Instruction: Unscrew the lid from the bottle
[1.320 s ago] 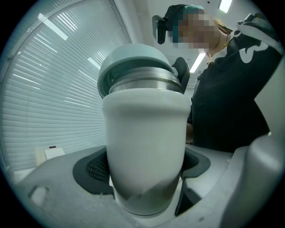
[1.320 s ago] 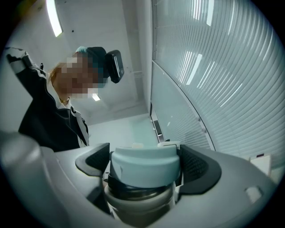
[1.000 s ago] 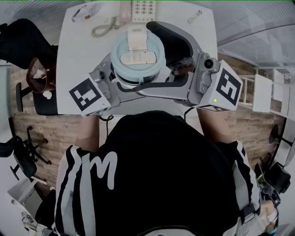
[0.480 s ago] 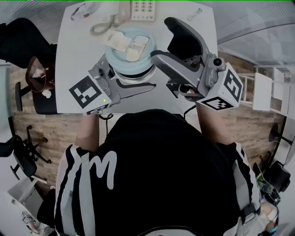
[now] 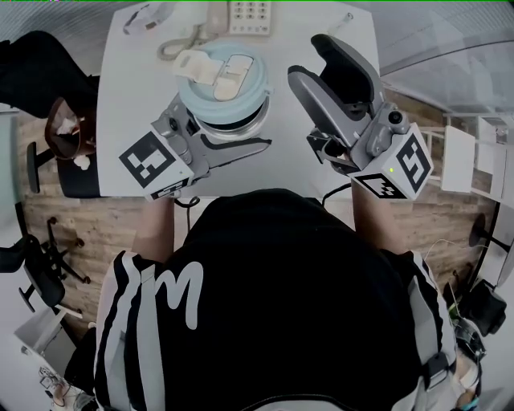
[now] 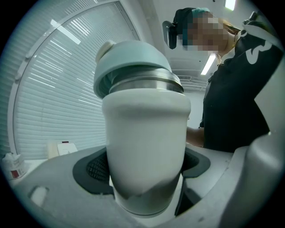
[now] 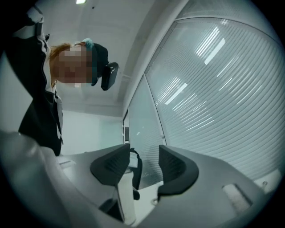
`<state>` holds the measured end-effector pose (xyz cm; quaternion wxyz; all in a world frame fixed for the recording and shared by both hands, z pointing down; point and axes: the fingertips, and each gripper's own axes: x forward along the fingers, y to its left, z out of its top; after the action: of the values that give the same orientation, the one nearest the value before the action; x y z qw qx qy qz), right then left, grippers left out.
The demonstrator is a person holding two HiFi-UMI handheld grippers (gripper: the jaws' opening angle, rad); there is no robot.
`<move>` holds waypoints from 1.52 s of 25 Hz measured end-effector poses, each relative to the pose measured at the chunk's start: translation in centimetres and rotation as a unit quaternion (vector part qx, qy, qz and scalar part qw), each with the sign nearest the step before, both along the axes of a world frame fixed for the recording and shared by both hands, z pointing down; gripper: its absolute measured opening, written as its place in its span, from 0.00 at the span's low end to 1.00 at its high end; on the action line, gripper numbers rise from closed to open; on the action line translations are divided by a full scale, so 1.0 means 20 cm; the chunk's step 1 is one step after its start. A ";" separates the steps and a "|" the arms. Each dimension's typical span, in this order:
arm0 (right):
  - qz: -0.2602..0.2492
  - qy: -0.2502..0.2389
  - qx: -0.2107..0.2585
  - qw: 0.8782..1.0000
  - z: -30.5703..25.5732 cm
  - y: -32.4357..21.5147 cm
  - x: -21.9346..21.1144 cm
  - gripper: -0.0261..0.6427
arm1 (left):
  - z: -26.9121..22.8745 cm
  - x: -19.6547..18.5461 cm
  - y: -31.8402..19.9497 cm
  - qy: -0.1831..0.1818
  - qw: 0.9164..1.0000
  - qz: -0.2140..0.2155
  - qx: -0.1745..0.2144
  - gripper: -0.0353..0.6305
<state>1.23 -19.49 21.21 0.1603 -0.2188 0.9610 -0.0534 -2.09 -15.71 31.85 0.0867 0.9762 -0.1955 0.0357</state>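
A white bottle [image 6: 144, 147] with a pale blue lid [image 6: 133, 67] stands upright in my left gripper [image 6: 144, 180], whose dark pads are shut on the bottle's lower body. A steel band shows just under the lid. From the head view the lid [image 5: 223, 80] hides most of the bottle, and my left gripper [image 5: 226, 132] clasps it from the near left. My right gripper [image 5: 315, 60] hangs to the right of the lid, apart from it. Its jaws are closing, and nothing lies between its pads [image 7: 171, 167].
A white table [image 5: 120, 104] lies below both grippers, with a desk phone [image 5: 249, 14] and its coiled cord [image 5: 181, 50] at the far edge. A small object [image 5: 148, 18] lies far left and another [image 5: 341, 28] far right. A dark chair [image 5: 44, 76] stands left of the table.
My right gripper has let go of the lid and swung off to the right, its jaws narrowing. The bottle in my left gripper has shifted slightly far-left, and its lid has turned.
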 end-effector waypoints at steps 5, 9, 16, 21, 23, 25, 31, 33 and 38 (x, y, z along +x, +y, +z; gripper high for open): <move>0.035 0.086 0.025 0.995 0.13 0.01 0.03 0.26 | -0.02 -0.05 -0.04 -0.001 1.000 -0.026 0.011 0.71; 0.040 0.116 0.033 0.992 0.17 0.05 0.00 0.22 | -0.03 -0.07 -0.06 -0.005 0.999 -0.049 0.021 0.71; 0.044 0.117 0.007 0.992 0.21 0.07 -0.01 0.08 | -0.03 -0.11 -0.06 -0.007 0.997 -0.076 0.027 0.71; 0.051 0.128 -0.002 0.990 0.27 0.07 -0.04 0.07 | 0.00 -0.16 -0.07 -0.006 0.996 -0.087 0.026 0.71; 0.052 0.133 -0.005 0.990 0.29 0.07 -0.05 0.07 | 0.01 -0.17 -0.08 -0.008 0.995 -0.091 0.026 0.71; 0.052 0.136 -0.008 0.989 0.31 0.07 -0.06 0.05 | 0.02 -0.17 -0.08 -0.007 0.995 -0.095 0.025 0.71; 0.054 0.147 -0.011 0.988 0.34 0.09 -0.07 0.03 | 0.02 -0.18 -0.08 -0.002 0.995 -0.100 0.026 0.71; 0.054 0.148 -0.013 0.987 0.35 0.09 -0.08 0.03 | 0.02 -0.19 -0.08 -0.004 0.995 -0.100 0.027 0.71; 0.061 0.148 -0.020 0.987 0.36 0.09 -0.07 0.03 | 0.02 -0.19 -0.07 -0.004 0.994 -0.101 0.029 0.71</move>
<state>-0.21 -17.70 28.36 0.0149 -0.2855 0.9578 -0.0301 -5.86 -17.12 32.22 0.0608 0.9535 -0.2941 0.0246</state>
